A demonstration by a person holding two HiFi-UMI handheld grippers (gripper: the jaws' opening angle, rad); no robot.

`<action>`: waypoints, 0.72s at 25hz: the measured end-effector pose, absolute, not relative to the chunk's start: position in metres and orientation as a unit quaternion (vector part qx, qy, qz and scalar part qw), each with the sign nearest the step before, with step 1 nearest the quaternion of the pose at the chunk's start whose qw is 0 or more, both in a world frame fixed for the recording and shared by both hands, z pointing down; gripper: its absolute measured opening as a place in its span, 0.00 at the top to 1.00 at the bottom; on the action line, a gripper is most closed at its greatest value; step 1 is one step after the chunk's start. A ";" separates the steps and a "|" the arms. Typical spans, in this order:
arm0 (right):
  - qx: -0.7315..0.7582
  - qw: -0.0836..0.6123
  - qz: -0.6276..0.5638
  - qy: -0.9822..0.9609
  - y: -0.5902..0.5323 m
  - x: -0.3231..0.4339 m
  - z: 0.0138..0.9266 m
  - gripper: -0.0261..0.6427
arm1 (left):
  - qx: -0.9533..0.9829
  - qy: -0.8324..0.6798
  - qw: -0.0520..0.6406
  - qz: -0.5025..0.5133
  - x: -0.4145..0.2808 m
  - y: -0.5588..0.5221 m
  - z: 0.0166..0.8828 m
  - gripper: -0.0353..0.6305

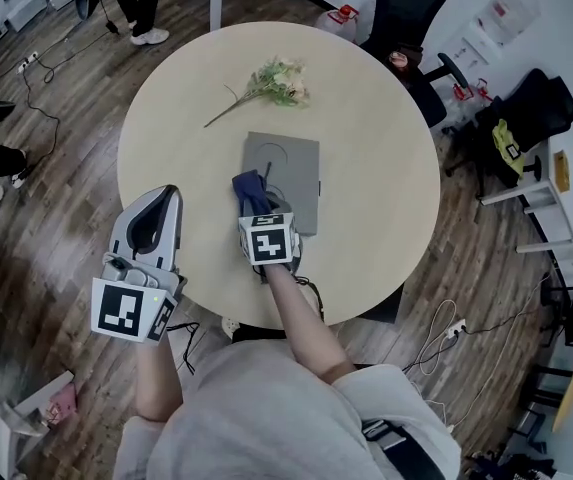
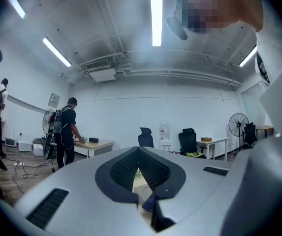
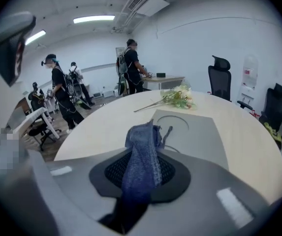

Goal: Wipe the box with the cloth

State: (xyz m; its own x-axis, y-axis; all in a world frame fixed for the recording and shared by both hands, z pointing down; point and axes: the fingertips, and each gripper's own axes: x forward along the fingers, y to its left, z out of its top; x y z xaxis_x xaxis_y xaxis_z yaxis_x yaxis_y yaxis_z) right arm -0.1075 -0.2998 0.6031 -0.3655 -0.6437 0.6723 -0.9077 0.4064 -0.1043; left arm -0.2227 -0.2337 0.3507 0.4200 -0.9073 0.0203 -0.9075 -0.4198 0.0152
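The left gripper (image 1: pixel 164 196) hangs off the near left edge of the round worktop (image 1: pixel 366 118). Its fingers (image 2: pixel 121 168) are pressed together with nothing between them, and it is likely parked there to keep out of the wiping hand's way. To its right, the right gripper (image 1: pixel 256 208) pinches the blue cloth (image 1: pixel 251 188) firmly between its fingers. A bunched end stands proud of the tips, which leaves loose fabric free to drag across a surface. The cloth sits over the near left corner of the flat grey box (image 1: pixel 291 163), but I cannot tell whether it touches. The box lies mid-worktop, with a thin dark cord (image 1: pixel 268 171) on its lid that could snag a stroke. The flowers (image 1: pixel 281 80) lie beyond, well clear. Office chairs (image 1: pixel 406 8) stand at far right.
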 end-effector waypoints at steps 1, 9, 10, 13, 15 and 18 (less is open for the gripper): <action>0.488 0.289 0.228 -0.792 -0.298 -0.112 0.608 0.84 | 0.842 -0.540 0.012 0.005 -0.225 -0.232 0.351 0.94; 0.494 0.308 0.202 -0.787 -0.297 -0.101 0.613 0.84 | 0.841 -0.542 0.013 0.003 -0.232 -0.230 0.350 0.94; 0.499 0.313 0.196 -0.784 -0.296 -0.095 0.614 0.84 | 0.842 -0.540 0.012 0.003 -0.231 -0.229 0.350 0.94; 0.512 0.322 0.184 -0.775 -0.295 -0.077 0.616 0.84 | 0.844 -0.537 0.012 0.001 -0.229 -0.229 0.349 0.94; 0.518 0.321 0.183 -0.772 -0.294 -0.066 0.616 0.84 | 0.846 -0.533 0.011 0.000 -0.225 -0.230 0.349 0.94; 0.523 0.315 0.183 -0.771 -0.292 -0.058 0.614 0.84 | 0.850 -0.527 0.009 0.001 -0.219 -0.229 0.348 0.94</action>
State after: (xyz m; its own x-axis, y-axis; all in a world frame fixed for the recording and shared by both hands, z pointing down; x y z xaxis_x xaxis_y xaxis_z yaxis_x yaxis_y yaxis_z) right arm -0.0577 -0.2922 0.6143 -0.2543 -0.6908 0.6768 -0.9214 0.3858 0.0475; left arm -0.2191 -0.2288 0.3484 0.4438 -0.8960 0.0118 -0.8961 -0.4437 0.0135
